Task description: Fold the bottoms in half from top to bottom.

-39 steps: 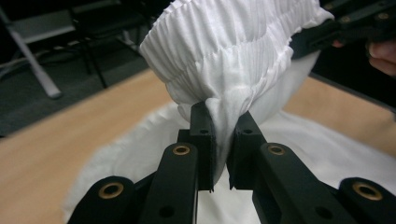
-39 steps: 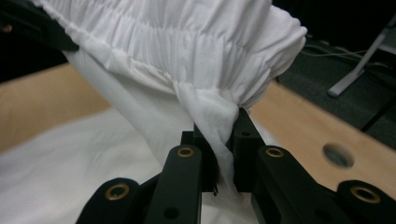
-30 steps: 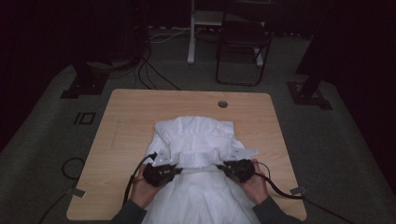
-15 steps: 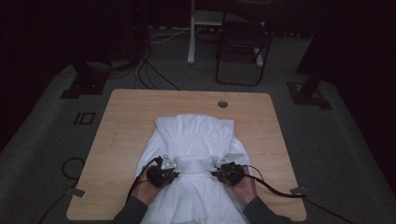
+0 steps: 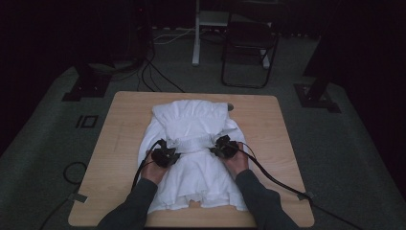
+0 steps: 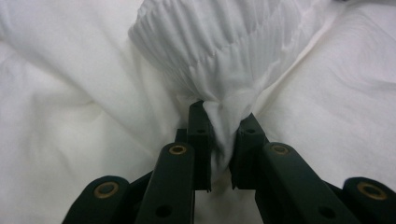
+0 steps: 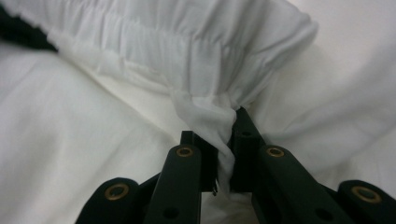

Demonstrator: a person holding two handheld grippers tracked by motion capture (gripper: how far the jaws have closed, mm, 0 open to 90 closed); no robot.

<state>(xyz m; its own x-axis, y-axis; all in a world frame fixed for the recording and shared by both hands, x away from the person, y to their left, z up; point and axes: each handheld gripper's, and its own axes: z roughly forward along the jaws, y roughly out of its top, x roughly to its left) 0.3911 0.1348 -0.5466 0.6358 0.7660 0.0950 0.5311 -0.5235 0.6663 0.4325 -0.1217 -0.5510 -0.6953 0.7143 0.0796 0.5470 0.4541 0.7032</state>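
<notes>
You are holding a white garment [image 5: 194, 143] that is lying spread over the middle of the pale wooden table [image 5: 119, 139], its hem reaching the near edge. The cloth is thin and soft, falling in loose rumples, and a band of fine gathered ribbing [image 5: 194, 142] is running across it between your two hands.

Your left gripper [image 5: 165, 154] is pinching one end of that band: in the left gripper view its black jaws are standing nearly closed, with a twisted tuck of the white fabric [image 6: 223, 126] squeezed between the pads and the pleated edge fanning out above them.

Your right gripper [image 5: 224, 146] is doing the same at the other end. In the right gripper view the jaws are almost together, clamping a narrow fold of the cloth [image 7: 210, 126], and the ribbed, puckered band is stretching away to the upper left.

Both grippers are resting low over the garment, with black cables [image 5: 273, 175] trailing back past your grey sleeves [image 5: 136, 201].
</notes>
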